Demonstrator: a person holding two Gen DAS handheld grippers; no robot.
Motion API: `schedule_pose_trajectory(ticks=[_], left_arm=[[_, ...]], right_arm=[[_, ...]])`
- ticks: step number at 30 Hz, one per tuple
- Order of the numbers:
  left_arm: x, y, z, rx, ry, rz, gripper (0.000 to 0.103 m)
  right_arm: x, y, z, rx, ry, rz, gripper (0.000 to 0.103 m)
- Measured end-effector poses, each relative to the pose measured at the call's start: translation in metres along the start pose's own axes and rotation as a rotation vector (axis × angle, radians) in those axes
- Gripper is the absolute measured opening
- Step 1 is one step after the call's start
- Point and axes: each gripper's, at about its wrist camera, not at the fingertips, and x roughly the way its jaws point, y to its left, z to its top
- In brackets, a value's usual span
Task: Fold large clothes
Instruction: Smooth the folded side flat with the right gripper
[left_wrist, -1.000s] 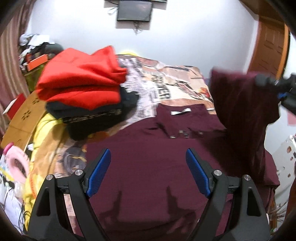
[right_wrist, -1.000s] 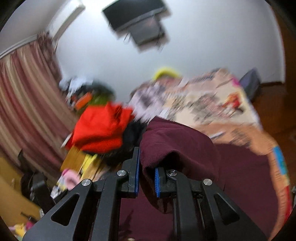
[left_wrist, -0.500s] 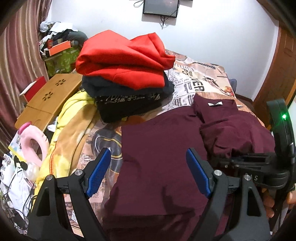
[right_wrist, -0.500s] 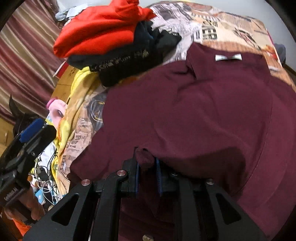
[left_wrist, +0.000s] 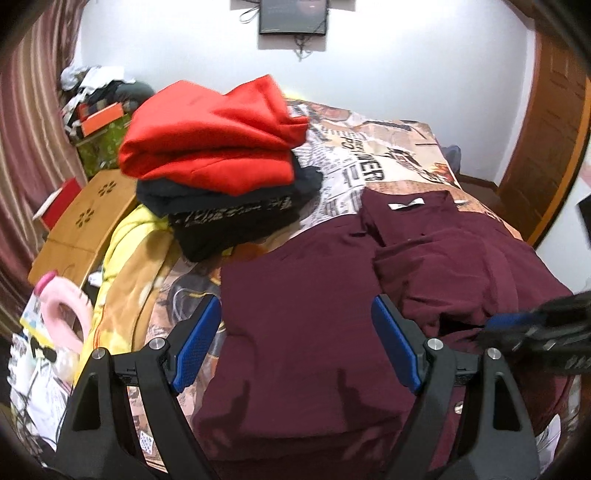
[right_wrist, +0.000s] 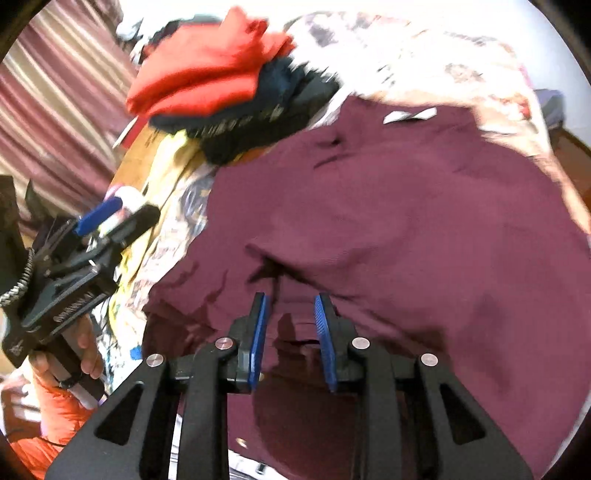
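Observation:
A large maroon shirt lies on the bed, its right side folded over toward the middle, white neck label at the far end. It also fills the right wrist view. My left gripper is wide open and empty above the shirt's near left part. My right gripper is open just above the folded edge, nothing between its pads. It shows blurred at the right of the left wrist view. The left gripper shows at the left of the right wrist view.
A stack of folded clothes, red on black, sits at the bed's far left. A yellow blanket, a pink ring and a wooden lap table lie left. A door stands right.
My right gripper carried the shirt's right side over onto the middle, laid it down and opened, letting go. My left gripper stayed open and shifted only a little.

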Motion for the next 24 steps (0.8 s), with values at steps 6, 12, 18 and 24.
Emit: schedule_pose_trajectory(ticks=[6, 12, 18, 24], left_arm=[[0.008, -0.043, 0.001, 0.129, 0.008, -0.002, 0.087], [0.028, -0.080, -0.016, 0.250, 0.065, -0.013, 0.090], [0.055, -0.111, -0.022, 0.334, 0.097, 0.021, 0.090], [0.061, -0.146, -0.014, 0.422, 0.040, 0.009, 0.090]], right_arm=[[-0.053, -0.035, -0.009, 0.030, -0.187, -0.202, 0.030], [-0.076, -0.075, -0.027, 0.104, -0.268, -0.361, 0.045], [-0.069, -0.120, -0.050, 0.238, -0.216, -0.399, 0.045], [-0.068, -0.138, -0.074, 0.284, -0.199, -0.412, 0.045]])
